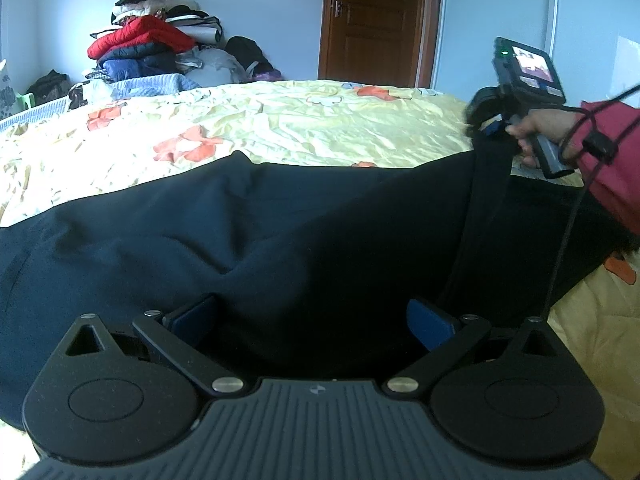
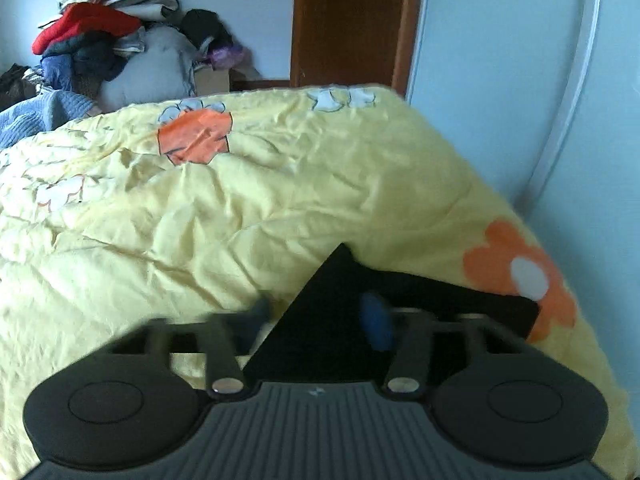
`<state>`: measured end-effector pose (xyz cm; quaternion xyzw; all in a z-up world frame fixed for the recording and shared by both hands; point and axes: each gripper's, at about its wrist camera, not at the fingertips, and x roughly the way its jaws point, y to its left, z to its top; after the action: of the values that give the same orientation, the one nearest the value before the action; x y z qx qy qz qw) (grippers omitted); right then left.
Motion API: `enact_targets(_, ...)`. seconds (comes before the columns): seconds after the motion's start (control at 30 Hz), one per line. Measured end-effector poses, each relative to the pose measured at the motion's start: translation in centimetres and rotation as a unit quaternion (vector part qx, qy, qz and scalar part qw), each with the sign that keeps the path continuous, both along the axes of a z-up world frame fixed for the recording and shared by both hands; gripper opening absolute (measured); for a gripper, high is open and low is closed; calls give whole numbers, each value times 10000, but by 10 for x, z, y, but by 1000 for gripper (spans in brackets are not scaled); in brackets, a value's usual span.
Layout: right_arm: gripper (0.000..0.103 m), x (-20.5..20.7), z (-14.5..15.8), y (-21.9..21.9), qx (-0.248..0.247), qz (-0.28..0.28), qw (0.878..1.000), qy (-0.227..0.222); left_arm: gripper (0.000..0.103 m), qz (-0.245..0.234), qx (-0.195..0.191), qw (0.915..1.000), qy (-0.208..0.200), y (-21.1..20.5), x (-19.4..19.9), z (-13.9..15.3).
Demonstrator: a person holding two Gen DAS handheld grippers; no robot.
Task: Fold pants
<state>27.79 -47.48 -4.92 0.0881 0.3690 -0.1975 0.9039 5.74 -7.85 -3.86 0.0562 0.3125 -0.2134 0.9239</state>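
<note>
Dark navy pants (image 1: 280,220) lie spread across the yellow flowered bed cover. My left gripper (image 1: 314,320) hovers low over their near edge, jaws wide open, blue pads (image 1: 196,320) clear of the cloth. At the right, a hand in a red sleeve (image 1: 612,160) holds my right gripper (image 1: 486,120), and a strip of the pants hangs taut from its tip. In the blurred right wrist view, a black triangular corner of the pants (image 2: 332,320) sits between the fingers of the right gripper (image 2: 318,316), which is shut on it.
The bed cover (image 1: 320,120) stretches wrinkled behind the pants, and its right edge (image 2: 500,208) drops off beside a pale wall. A tall pile of clothes (image 1: 148,40) stands at the back left. A brown door (image 1: 376,20) is behind the bed.
</note>
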Motion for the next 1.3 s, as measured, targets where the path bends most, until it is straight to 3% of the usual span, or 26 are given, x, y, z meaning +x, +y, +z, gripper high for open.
enact_targets(0.03,8,-10,3,-8,161,-153,9995,-213,103,0,-3,10000,0,0,0,0)
enact_targets(0.23,8,-114,33,-67,1230,-1037,9722,-1702,102,-52,-108,9999,1,4,0,1)
enact_targets(0.4,8,-203,39,-97,1525,-1399,9547,-2136,101,-230,-111,9996,-98,3,-3,4)
enact_targets(0.5,8,-234,27,-106,1736,-1496,9501,-2116,101,-335,-41,9993,-179,-1,-6,5)
enact_targets(0.6,8,-240,-2,-120,2608,-1549,9302,-2068,101,-368,90,9991,-212,-7,-8,7)
enact_targets(0.67,21,-240,-19,-123,3075,-1690,9115,-2145,101,-369,124,9990,-231,-9,-10,11)
enact_targets(0.73,57,-233,-33,-121,3467,-1585,8953,-2302,101,-347,89,9988,-348,-7,-13,18)
enact_targets(0.77,59,-232,-33,-117,3440,-1527,8951,-2392,101,-346,74,9985,-426,-7,-15,22)
enact_targets(0.83,61,-218,-29,-111,3260,-1410,9072,-2257,102,-338,79,9980,-533,-8,-16,28)
enact_targets(0.97,61,-193,-28,-108,3165,-1354,9141,-2142,102,-420,27,9985,-352,-17,-9,33)
enact_targets(1.0,58,-188,-28,-108,3140,-1343,9155,-2129,102,-454,-51,9985,-303,-19,-8,35)
enact_targets(1.07,11,-181,-32,-112,3392,-1344,9071,-2098,102,-622,-139,9977,-219,-25,-6,38)
enact_targets(1.1,3,-182,-34,-112,3537,-1383,8994,-2165,102,-760,-111,9968,-197,-31,-5,39)
enact_targets(1.17,3,-193,-31,-111,3683,-1329,8843,-2544,102,-1054,63,9942,-186,-44,-4,40)
enact_targets(1.3,3,-223,4,-103,3833,-1031,8576,-3270,102,-1588,560,9848,-421,-75,-6,37)
